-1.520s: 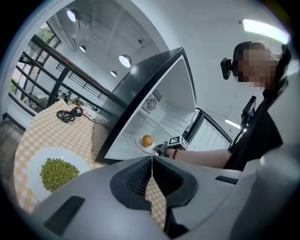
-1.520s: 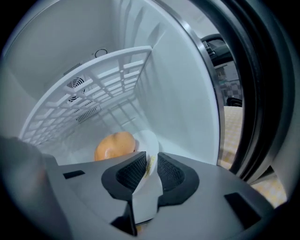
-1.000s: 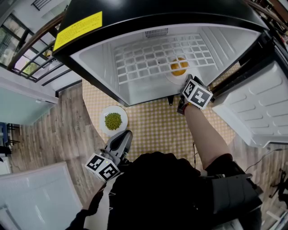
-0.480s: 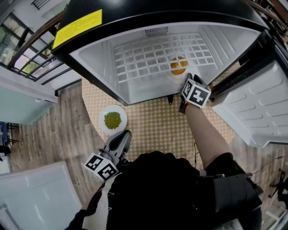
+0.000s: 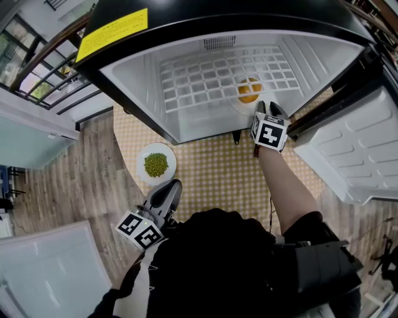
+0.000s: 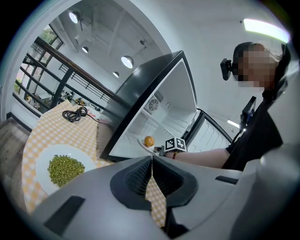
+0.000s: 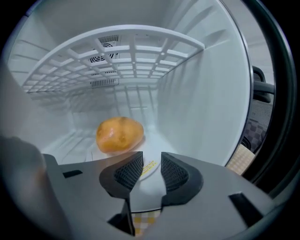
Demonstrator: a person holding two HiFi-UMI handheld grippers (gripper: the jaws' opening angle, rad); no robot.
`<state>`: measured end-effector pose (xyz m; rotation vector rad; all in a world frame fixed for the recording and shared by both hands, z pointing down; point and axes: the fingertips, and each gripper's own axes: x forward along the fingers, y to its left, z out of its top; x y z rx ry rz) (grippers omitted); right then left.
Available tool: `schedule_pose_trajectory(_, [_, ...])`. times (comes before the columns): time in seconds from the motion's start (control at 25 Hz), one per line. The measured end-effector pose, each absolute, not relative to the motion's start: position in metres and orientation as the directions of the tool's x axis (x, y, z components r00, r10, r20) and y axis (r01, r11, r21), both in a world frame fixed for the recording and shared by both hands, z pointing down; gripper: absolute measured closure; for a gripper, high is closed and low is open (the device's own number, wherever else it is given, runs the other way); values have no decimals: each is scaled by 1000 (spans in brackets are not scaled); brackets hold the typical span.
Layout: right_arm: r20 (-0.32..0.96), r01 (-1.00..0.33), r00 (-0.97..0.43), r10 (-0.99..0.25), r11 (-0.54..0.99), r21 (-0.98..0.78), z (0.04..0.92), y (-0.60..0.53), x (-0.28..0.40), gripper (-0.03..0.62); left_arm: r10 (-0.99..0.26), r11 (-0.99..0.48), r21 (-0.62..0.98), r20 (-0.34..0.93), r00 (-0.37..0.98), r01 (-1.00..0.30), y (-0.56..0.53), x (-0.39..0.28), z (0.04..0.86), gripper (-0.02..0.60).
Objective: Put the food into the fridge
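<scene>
Food (image 5: 248, 90) on plate (image 5: 238, 107) inside fridge (image 5: 186, 121), dish of beans (image 5: 143, 178) on table (image 5: 211, 171) before it, leftward

We see the black fridge (image 5: 137, 93), its door (image 5: 348, 155) swung open, white inside, a round orange food (image 5: 249, 92) on a small plate (image 5: 236, 105) on its floor, green beans (image 5: 156, 164) heaped on a white dish (image 5: 142, 178) outside on the checked table (image 5: 217, 168)

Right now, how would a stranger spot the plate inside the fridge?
Look into the open black fridge with the white lining. On its floor, below the wire shelf, lies a round white plate. It carries one orange lump; the plate outside on the checked cloth holds green peas.
</scene>
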<state>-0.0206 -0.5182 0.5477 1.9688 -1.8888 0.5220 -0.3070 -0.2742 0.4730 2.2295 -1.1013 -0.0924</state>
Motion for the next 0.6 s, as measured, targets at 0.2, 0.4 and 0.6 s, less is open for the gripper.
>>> schedule_pose_trajectory(0.2, [500,-999,32,-865,-25,21,548,-519,-18,447,-732,-439,579,213,647,-687,-273,-308,474,563])
schedule_pose_trajectory(0.4, [473,-1000,0,-881,-3,-6,540,-518,-23,388,-726,-445,581,212,655,-682,-269,-308,475,563])
schedule_pose_trajectory(0.6, [403,-998,-4,-915,-23,-63,516,-509,-23,390,-717,-460,578,206,666,-674,-264,-307,473,563])
